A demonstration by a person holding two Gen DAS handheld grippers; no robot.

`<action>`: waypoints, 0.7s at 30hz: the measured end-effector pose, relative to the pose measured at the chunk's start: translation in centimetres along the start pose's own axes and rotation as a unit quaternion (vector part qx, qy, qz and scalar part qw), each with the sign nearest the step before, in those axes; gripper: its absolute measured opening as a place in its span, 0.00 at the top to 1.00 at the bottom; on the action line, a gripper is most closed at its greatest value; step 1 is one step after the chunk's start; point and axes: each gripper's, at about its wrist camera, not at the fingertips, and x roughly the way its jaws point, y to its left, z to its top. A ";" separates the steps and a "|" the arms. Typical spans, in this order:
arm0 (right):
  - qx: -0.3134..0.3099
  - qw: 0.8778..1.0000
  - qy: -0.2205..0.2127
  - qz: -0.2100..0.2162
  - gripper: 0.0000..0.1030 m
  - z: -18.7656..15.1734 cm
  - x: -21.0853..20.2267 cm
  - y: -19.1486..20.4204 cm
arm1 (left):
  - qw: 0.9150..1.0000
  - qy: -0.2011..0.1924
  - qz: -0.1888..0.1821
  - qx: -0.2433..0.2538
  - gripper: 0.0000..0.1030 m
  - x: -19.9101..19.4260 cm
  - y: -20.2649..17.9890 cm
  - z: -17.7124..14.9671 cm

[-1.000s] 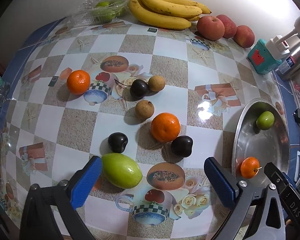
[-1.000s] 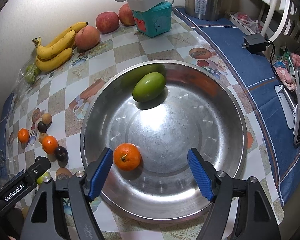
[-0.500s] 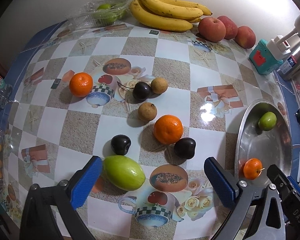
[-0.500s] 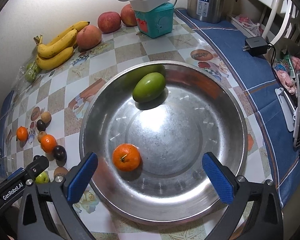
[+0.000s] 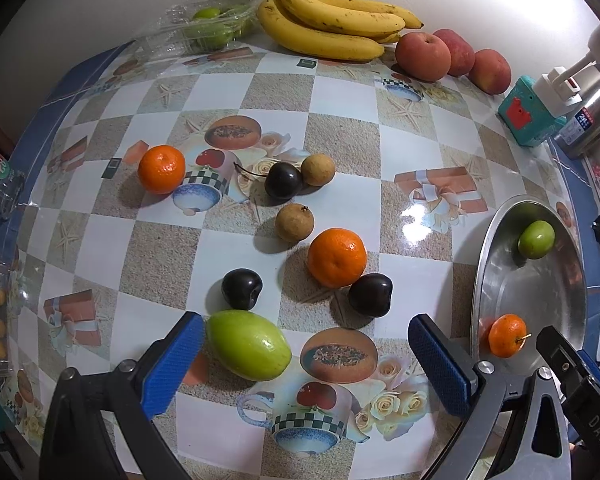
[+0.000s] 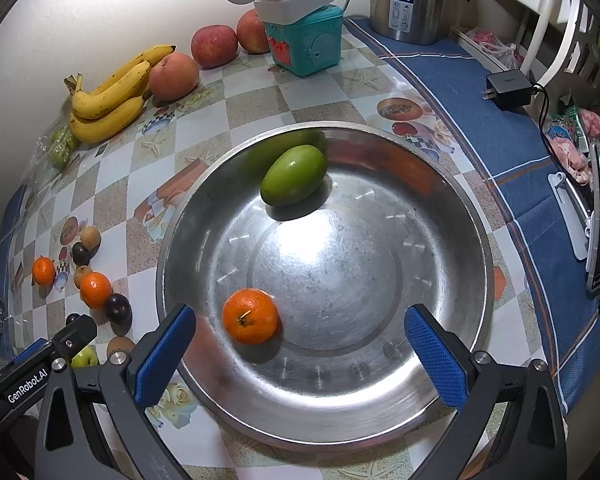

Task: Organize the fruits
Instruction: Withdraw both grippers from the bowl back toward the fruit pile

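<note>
Left to right: my left gripper (image 5: 306,354) hangs over the table (image 5: 420,92), jaws wide apart and holding nothing; the large green fruit (image 5: 249,345) lies just beside its left pad. Loose oranges (image 5: 337,257), dark plums (image 5: 370,294) and brown fruits (image 5: 294,223) lie scattered beyond. My right gripper (image 6: 300,350) hangs over the steel basin (image 6: 452,320), jaws spread fully and empty, a small orange (image 6: 251,316) resting free in the basin, a green fruit (image 6: 293,180) at its far side. Step in hand, I judge: release just done. Next: centre my left jaws on the green fruit, then close.
</note>
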 end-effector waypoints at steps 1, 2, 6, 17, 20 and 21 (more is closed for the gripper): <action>0.000 1.000 0.000 0.000 0.00 0.0 0.0 0.0 | 1.000 0.000 0.000 0.000 0.00 0.0 0.0 0.0; 0.000 1.000 0.000 -0.001 0.00 0.0 0.0 0.0 | 1.000 0.000 0.000 0.000 0.00 0.0 0.0 0.0; 0.000 1.000 0.000 -0.002 0.00 0.0 0.0 0.0 | 1.000 0.000 0.000 0.000 0.00 0.0 0.0 0.0; -0.008 1.000 -0.013 0.006 0.00 0.1 -0.3 0.3 | 1.000 -0.010 -0.003 0.017 0.00 -0.8 0.3 0.1; -0.015 1.000 -0.021 0.014 0.00 0.1 -0.6 0.8 | 1.000 -0.022 0.006 0.007 0.00 -1.4 1.6 0.4; -0.018 0.999 -0.023 0.018 0.00 0.1 -0.7 1.0 | 1.000 -0.025 0.010 0.004 0.00 -1.5 1.9 0.5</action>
